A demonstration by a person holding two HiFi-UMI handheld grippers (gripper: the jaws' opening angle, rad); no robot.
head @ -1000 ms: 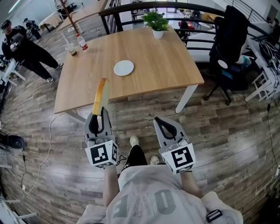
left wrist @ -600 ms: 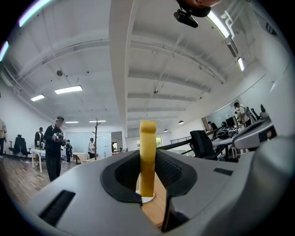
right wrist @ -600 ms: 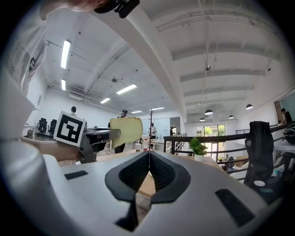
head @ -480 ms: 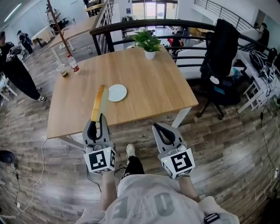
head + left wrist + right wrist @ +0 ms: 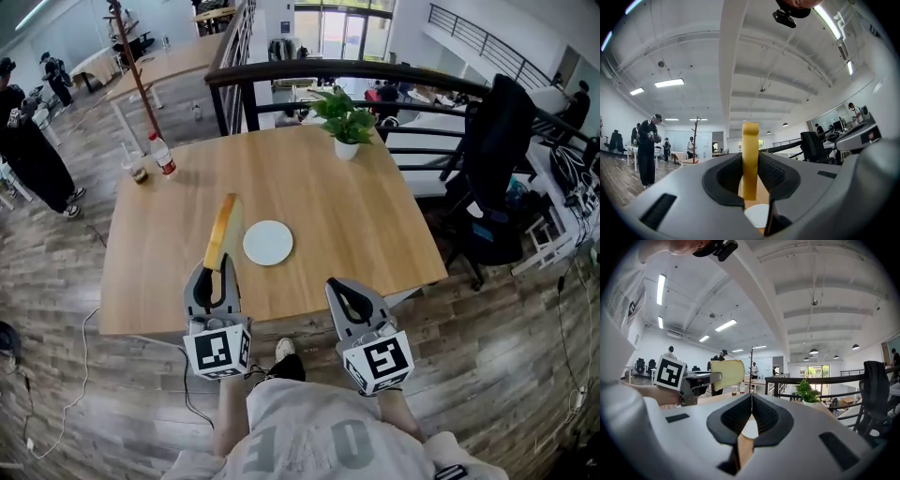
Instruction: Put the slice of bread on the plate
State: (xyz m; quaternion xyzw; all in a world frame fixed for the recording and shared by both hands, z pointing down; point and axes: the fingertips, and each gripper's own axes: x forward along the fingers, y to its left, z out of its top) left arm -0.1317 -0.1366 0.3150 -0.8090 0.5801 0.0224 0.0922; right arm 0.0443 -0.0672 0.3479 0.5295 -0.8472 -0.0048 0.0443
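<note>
A slice of bread (image 5: 221, 232) with a golden crust stands on edge between the jaws of my left gripper (image 5: 214, 270), which is shut on its lower end. In the left gripper view the bread (image 5: 750, 159) rises straight up between the pads. A round white plate (image 5: 268, 242) lies on the wooden table (image 5: 356, 234), just right of the bread and ahead of both grippers. My right gripper (image 5: 343, 291) hovers over the table's near edge, shut with nothing in it. The right gripper view shows its jaws (image 5: 751, 420) meeting, with the bread (image 5: 727, 374) off to the left.
A potted plant (image 5: 347, 122) stands at the table's far edge; a bottle (image 5: 162, 155) and a cup (image 5: 139, 172) stand at its far left corner. A black railing (image 5: 309, 70) runs behind the table. A chair with a dark jacket (image 5: 492, 178) is at the right, and people (image 5: 28, 141) at the far left.
The table has come closer in the head view: both grippers, earlier over the floor, now reach over its near edge. The bread stays gripped and now sits beside the plate.
</note>
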